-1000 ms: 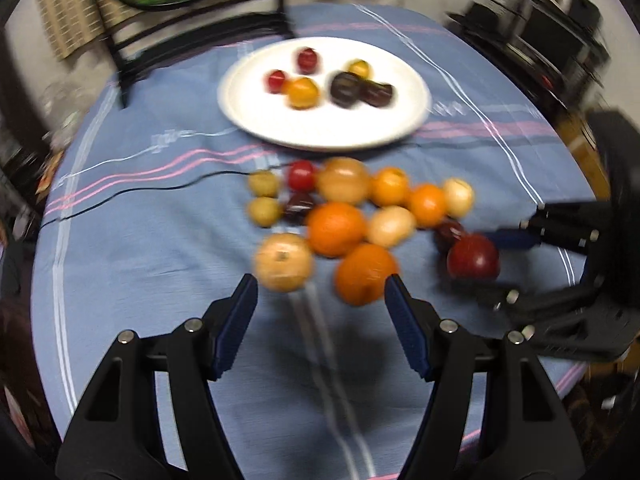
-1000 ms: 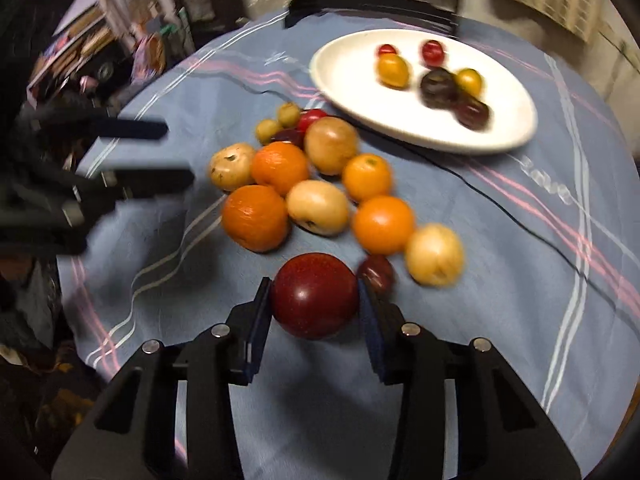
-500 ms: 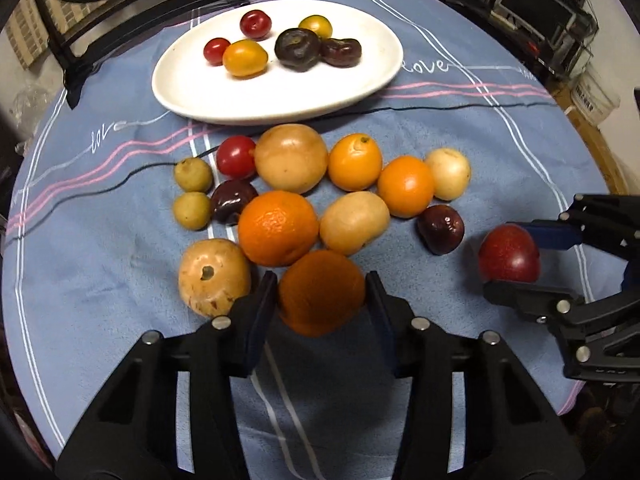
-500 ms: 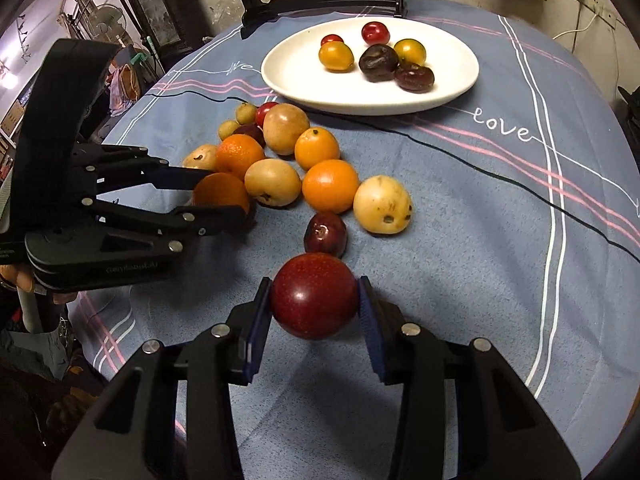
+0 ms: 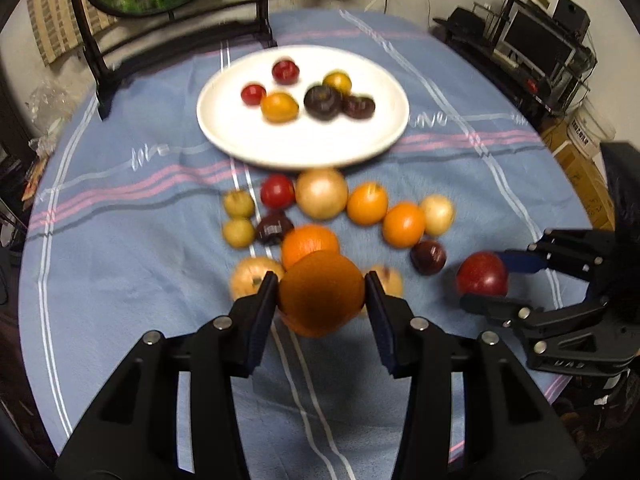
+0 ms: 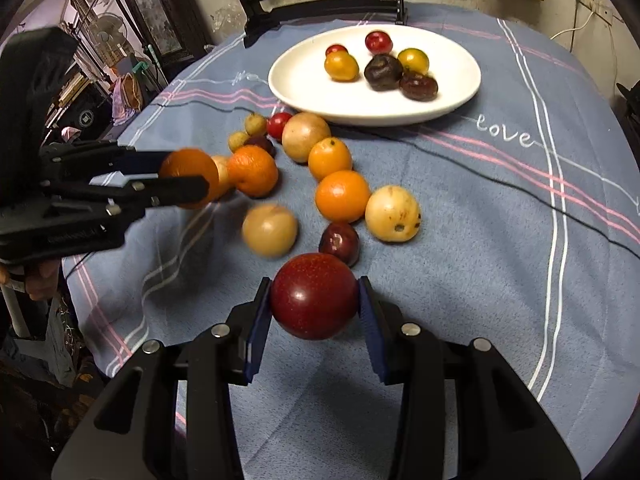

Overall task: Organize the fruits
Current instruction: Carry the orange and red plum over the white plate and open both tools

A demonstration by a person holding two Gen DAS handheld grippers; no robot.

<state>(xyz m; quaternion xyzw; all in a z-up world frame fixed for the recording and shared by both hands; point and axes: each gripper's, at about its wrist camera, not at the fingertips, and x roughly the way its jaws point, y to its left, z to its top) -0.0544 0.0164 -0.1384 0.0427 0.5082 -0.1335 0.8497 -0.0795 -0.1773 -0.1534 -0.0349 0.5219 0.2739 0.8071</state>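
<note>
1. Left wrist view: left tongs (image 5: pixel 322 294) are clamped on an orange (image 5: pixel 321 293), now lifted clear of the table (image 5: pixel 120 280); half a second ago it sat low in the pile, a second ago these tongs were open and empty. View is blurred, so the lift is likely underway. Right tongs (image 5: pixel 486 285) at the right edge grip a red plum (image 5: pixel 482 279), as before.
2. Same view, container: white plate (image 5: pixel 240 136) beyond the pile holds six small fruits, two red, two yellow-orange, two dark. Count is unchanged, so nothing has been delivered yet.
3. Right wrist view: right tongs (image 6: pixel 315 302) are closed on the red plum (image 6: pixel 314 295), held above the cloth, nearer than the loose fruit (image 6: pixel 342 196). Left tongs (image 6: pixel 188 178) come in from the left carrying the orange (image 6: pixel 191 176).
4. Judgement: both tongs are loaded, so the next leg is probably carrying both to the plate (image 6: pixel 452 100). About eleven fruits are left on the table.
</note>
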